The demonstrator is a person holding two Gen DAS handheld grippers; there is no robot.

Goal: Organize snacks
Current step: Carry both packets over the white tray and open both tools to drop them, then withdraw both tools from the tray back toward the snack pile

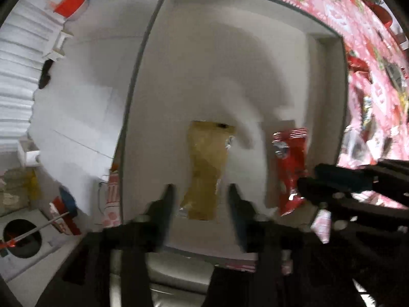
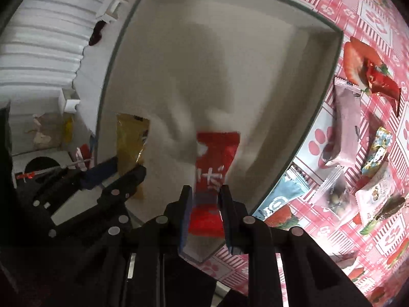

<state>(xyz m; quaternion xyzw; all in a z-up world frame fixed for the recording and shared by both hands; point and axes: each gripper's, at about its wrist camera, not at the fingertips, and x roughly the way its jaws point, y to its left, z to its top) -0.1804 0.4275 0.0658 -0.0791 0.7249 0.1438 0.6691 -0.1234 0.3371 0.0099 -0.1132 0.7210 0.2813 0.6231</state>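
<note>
The left tongs point down into a white box, released, jaws apart on either side of a yellow-brown snack packet lying on the box floor, not pressing it. At their three o'clock, the right tongs are clenched on a red snack packet over the same floor. Beyond the box's three o'clock wall, more wrapped snacks lie scattered on the table with its pink strawberry-print cloth.
</note>
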